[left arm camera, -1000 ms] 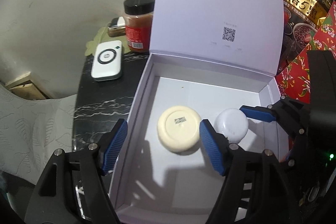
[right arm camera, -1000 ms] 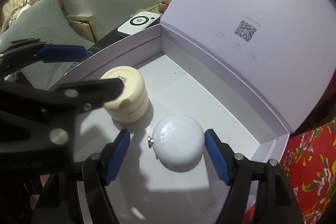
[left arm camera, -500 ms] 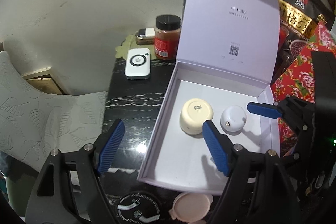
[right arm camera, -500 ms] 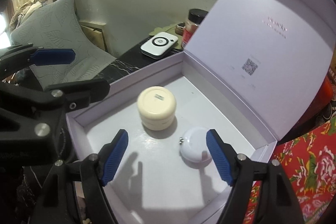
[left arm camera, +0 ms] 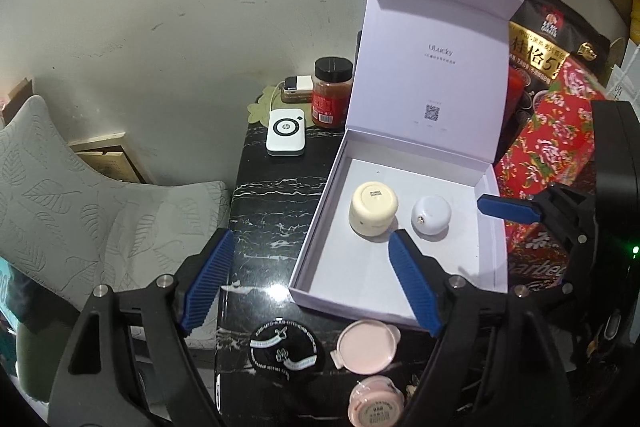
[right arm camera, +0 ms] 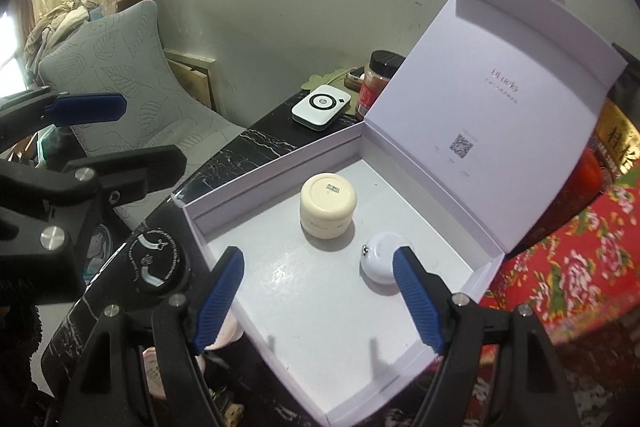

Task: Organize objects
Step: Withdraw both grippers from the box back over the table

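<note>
- My left gripper (left arm camera: 310,277) is wide open and holds nothing; it hangs above the near edge of the black marble tabletop (left arm camera: 276,203), beside the box.
- My right gripper (right arm camera: 318,301) is also spread wide and empty, above the near part of the white gift box (right arm camera: 280,171); in the left view one of its blue pads shows over the box's right wall.
- The box lies on the tabletop with its lid (left arm camera: 432,67) standing up at the far side.
- Inside it I see two things: a cream jar (left arm camera: 374,209), placed with its labelled bottom up, and just beside it, to the right, a small round white case (left arm camera: 431,215) with a little metal clasp. They are close to each other, but I cannot tell if they touch.
- So I judge the task as partly done: two objects are in the box.
- Outside the box, at the near end of the table, there are left a black round case (left arm camera: 284,347), a pink round lid (left arm camera: 366,345) and a pink jar (left arm camera: 376,403). I think these must go in next.
- At the far end of the table lie a white flat device (left arm camera: 286,131) with a ring mark, a red jar with black cap (left arm camera: 332,93) and a small gadget behind them; whether they belong to the task I cannot say.
- To the left is a grey cushion (left arm camera: 76,187) with leaf pattern; a stained pale wall (left arm camera: 200,7) is behind.
- To the right are a red flowered cloth (left arm camera: 552,139) and a dark food bag (left arm camera: 548,43).
</note>
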Demonstrator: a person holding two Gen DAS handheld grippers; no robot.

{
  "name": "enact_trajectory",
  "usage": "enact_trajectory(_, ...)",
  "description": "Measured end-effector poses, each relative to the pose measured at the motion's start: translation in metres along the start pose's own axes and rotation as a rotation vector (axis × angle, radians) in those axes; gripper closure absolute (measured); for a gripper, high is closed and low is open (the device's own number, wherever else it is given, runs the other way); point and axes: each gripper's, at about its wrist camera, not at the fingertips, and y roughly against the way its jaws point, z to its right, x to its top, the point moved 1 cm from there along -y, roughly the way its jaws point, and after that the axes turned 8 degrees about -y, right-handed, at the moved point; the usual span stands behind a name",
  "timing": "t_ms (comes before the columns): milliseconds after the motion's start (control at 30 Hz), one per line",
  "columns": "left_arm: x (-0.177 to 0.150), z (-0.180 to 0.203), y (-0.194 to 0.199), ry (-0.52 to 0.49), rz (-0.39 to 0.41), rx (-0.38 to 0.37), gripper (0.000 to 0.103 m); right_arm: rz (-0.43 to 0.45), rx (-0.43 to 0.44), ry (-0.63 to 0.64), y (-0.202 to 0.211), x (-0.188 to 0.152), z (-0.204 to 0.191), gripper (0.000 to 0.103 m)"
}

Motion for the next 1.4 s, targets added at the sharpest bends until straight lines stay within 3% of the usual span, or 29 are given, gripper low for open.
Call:
enact_trajectory(800, -0.054, 0.015, 0.074, 0.041, 0.045, 0.029, 0.02, 0.064, -0.006, -0.014, 0.076, -0.05, -0.013, 0.025)
enact_trajectory(1400, -0.1, 0.032, 0.082, 0.054, 0.017, 0.017, 0.016, 0.044, 0.008, -0.05, 0.088, -0.104, -0.016, 0.022)
